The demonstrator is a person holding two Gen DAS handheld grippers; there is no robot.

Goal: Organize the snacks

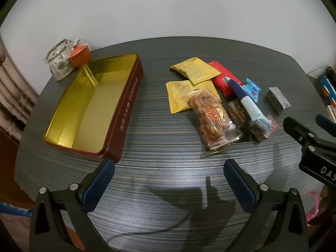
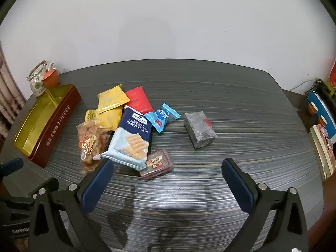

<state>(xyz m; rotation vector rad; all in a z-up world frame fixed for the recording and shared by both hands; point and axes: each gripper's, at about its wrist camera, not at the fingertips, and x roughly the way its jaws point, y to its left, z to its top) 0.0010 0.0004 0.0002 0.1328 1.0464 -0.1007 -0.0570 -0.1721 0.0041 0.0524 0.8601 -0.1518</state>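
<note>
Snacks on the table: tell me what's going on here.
A person holds two grippers over the table, sorting snacks. The left gripper and right gripper are both open and hold nothing. The toffee tin sits empty, while the snacks, including the cracker pack, yellow packets and grey block, lie loose beside it.
</note>
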